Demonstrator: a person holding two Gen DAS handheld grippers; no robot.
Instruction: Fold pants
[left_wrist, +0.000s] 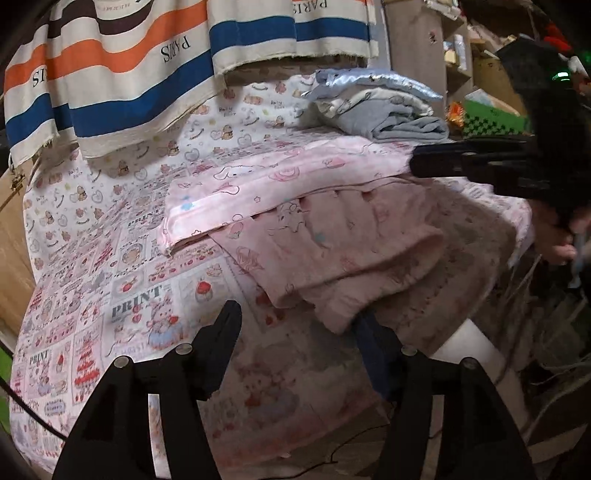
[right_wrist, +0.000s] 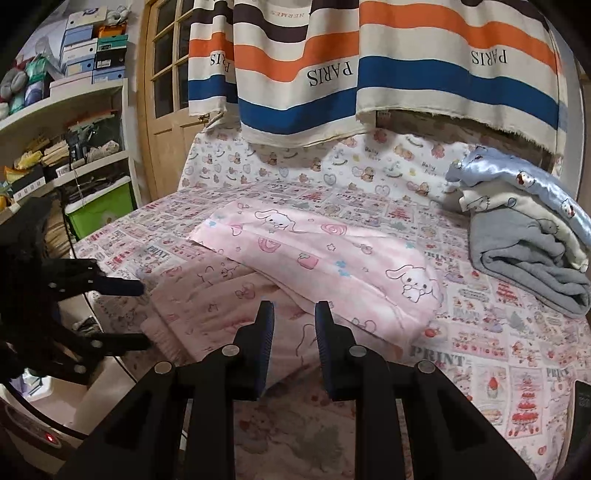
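The pink pants (right_wrist: 295, 258) lie across the middle of the printed bed sheet (right_wrist: 498, 362), partly folded, with a smooth printed layer lying over a paler, fuzzier layer that reaches the near edge. A pile of folded clothes (right_wrist: 532, 236) sits on the sheet to the right of the pants (grey at the bottom, cream and shiny blue above), apart from them. A striped cloth (right_wrist: 406, 74) hangs behind the bed, and a shelf (right_wrist: 62, 110) of boxes stands at the left. The left gripper (left_wrist: 295, 325) is spread wide, its right finger against the drooping hem of the pants, holding nothing. The right gripper (right_wrist: 293, 321) hovers over the near fold, jaws partly apart, empty. The striped cloth reads "PARIS" and "HERMES"; the sheet repeats "PRINT" and "Baby Bear".
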